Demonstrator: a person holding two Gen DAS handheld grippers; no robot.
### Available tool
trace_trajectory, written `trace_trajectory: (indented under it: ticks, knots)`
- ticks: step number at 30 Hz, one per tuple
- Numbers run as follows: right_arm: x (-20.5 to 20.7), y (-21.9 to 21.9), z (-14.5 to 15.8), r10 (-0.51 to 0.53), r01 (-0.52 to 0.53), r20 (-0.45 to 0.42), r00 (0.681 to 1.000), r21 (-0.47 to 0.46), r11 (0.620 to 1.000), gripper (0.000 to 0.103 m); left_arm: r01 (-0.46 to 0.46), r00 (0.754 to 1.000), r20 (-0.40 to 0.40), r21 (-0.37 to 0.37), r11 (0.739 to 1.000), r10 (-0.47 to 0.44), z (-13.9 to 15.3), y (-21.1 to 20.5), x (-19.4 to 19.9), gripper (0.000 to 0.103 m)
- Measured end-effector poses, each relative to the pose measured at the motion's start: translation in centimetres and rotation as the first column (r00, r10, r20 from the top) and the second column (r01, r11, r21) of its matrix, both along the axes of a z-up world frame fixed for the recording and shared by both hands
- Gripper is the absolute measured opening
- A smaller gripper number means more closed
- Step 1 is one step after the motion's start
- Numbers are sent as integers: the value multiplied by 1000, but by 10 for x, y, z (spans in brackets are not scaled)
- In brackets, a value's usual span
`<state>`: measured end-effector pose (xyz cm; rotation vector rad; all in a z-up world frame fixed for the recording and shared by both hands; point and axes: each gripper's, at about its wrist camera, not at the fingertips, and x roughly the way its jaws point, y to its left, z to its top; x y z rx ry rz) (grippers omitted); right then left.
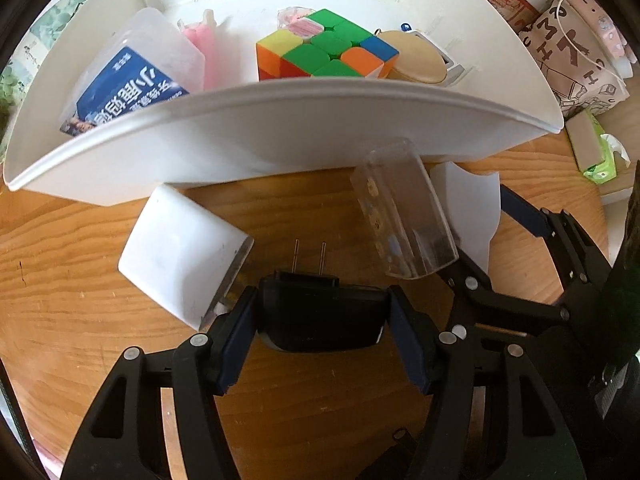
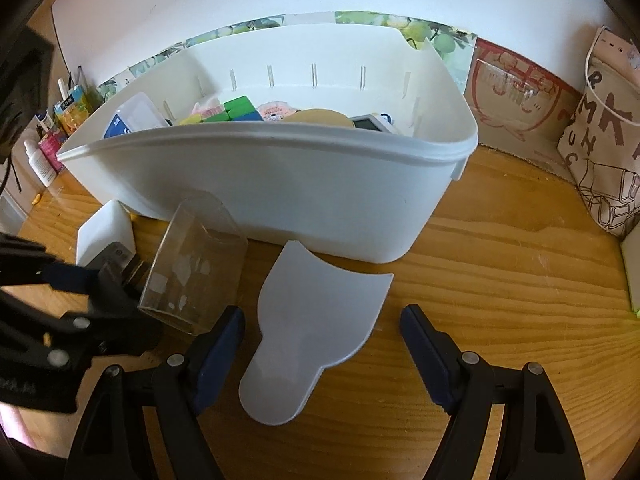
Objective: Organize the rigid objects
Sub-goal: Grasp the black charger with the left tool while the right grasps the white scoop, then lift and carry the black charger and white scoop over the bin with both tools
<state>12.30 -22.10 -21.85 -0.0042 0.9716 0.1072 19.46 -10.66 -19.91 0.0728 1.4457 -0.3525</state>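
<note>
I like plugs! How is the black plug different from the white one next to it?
The black charger plug is dark and squeezed in the left gripper; the white charger is pale and lies free on the wooden table. The black one's two prongs point toward the white bin; the white one lies tilted, showing no prongs here. Both sit outside the bin.

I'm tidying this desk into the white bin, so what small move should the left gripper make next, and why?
Probably lift the black plug adapter and carry it over the white bin's near rim. The left gripper is already shut on it, prongs pointing at the bin, while the right gripper is open around the white scoop.
</note>
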Motion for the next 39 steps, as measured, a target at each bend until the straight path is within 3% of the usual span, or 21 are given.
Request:
trace_trajectory:
  ticks: [7,14,26,39]
  knots:
    - [4,2,-1,-8,9,24,1000,-6,1000,80,-4,1000,1,-8,1000,4,-3,9,-5,67]
    - [-3,-6,2,-17,17,43,999,-2,1000,62,-11,1000,8,-16,1000,11,1,10,-13,67]
    - [-6,-6,8,-19,18,18,1000,17,1000,62,-49,998,31,-22,999,50,21,33,-29,67]
    - [-27,-5,38,-30,30,81,996,5,1000,61,-91,992,80,-48,995,94,47,70,-74,67]
